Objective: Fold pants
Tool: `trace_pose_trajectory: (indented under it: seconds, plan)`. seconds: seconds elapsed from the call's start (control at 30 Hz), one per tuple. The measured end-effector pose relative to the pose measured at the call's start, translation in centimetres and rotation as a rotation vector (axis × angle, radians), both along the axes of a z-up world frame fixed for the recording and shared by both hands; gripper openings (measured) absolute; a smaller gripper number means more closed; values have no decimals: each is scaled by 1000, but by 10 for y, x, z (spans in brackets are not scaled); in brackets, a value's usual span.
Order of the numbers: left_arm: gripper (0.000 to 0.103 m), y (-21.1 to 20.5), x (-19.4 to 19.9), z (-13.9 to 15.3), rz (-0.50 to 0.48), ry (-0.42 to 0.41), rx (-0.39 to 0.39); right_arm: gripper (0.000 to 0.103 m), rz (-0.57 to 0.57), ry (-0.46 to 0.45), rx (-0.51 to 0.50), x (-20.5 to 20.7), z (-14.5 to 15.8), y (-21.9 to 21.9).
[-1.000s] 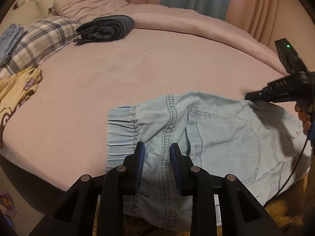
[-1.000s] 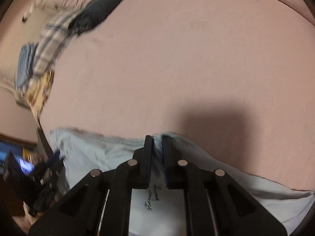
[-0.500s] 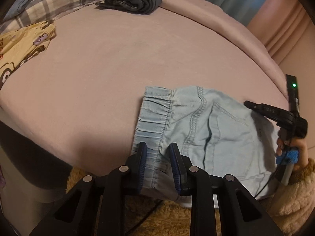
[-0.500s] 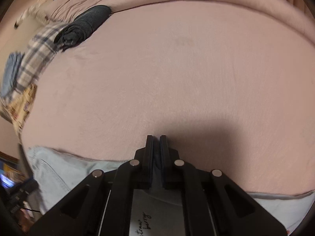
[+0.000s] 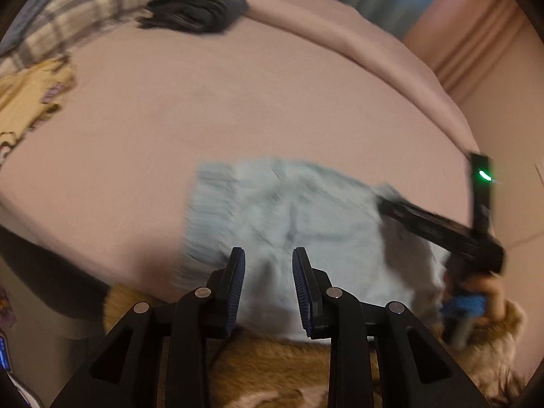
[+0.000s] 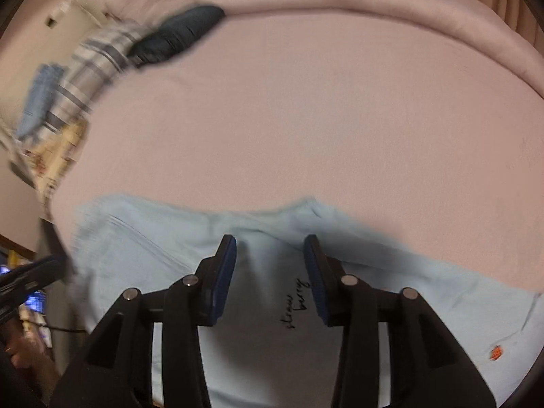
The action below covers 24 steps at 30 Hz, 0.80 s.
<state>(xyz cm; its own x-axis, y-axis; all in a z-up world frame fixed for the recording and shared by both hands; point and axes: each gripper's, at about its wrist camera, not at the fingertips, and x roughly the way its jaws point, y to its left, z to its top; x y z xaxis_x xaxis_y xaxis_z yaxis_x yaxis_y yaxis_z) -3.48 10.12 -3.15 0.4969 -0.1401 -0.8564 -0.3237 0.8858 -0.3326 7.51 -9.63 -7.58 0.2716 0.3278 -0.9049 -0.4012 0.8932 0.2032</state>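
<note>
now the pale denim pants (image 6: 142, 255) are lying folded at the bed (image 6: 306, 119)'s near edge, lower centre of both views. right gripper (image 6: 270, 265) is hovering over the fold w/ jaws opening, nothing pinched, prob letting go so the fold sits. left gripper (image 5: 268, 285) is hanging above the waistband side, fingers spread, holding nothing. no containers visible; other folded clothes (image 5: 197, 8) are sitting upper left.
</note>
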Motion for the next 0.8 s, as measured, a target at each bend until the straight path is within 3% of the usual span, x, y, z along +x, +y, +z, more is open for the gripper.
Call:
trace_pose_trajectory:
  seconds: [0.1, 0.17, 0.33, 0.43, 0.53, 0.63, 0.8]
  plan:
    - [28, -12, 10, -33, -12, 113, 47, 40, -12, -45, 2, 1, -1, -1]
    - [20, -13, 13, -49, 18, 123, 52, 39, -19, -54, 9, 2, -1, -3]
    - [18, -9, 12, -49, 43, 129, 26, 39, -68, -38, 59, -11, 18, -25]
    - [18, -13, 14, -40, 24, 142, 51, 39, -102, -56, 51, -33, 35, -56]
    - [18, -29, 18, -24, -19, 119, 67, 40, -132, -23, 10, -57, 36, -82]
    - [18, -57, 29, -10, -111, 44, 4, 42, -179, 38, -1, -82, 26, -109]
    - [18, -109, 54, -26, -254, 58, 4, 40, -224, 58, -27, -108, 14, -126]
